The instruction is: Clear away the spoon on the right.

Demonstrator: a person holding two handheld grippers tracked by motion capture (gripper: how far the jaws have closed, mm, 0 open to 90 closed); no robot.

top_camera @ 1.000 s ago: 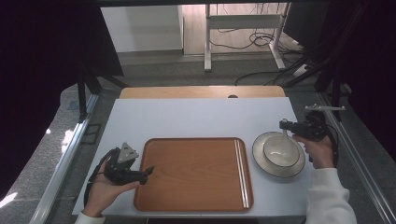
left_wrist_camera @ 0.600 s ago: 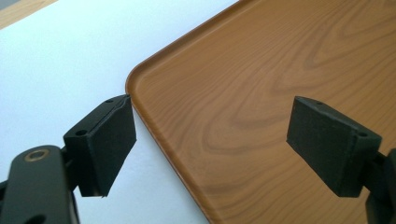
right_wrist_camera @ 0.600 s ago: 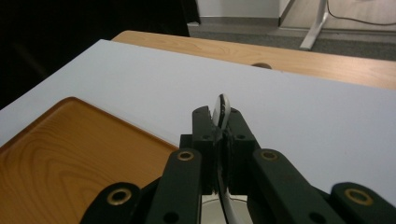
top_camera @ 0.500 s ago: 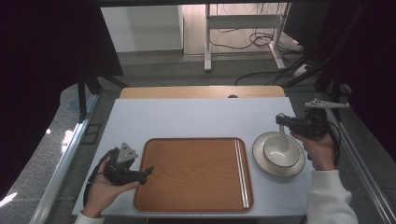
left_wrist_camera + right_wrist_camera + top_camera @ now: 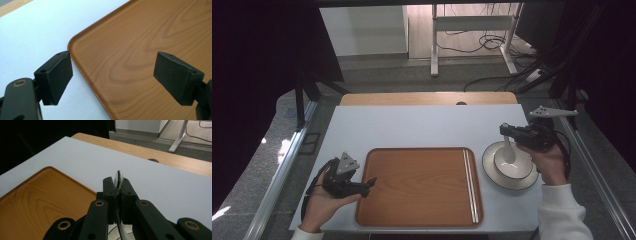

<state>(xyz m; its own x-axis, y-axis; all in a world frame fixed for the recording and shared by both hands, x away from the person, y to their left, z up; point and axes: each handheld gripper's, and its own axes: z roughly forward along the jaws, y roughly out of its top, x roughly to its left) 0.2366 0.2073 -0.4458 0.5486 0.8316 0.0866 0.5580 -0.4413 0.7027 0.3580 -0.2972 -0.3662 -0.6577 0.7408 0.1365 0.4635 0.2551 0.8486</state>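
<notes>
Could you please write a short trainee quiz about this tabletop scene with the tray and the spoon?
1. True or false: the right gripper is shut on the white spoon.
2. Where does the spoon's lower end hang? A) over the wooden tray B) over the bowl on the plate C) on the white table
3. Fill in: the left gripper is ____, one jaw over the tray and one over the table.

Key: 1 true; 2 B; 3 open.
</notes>
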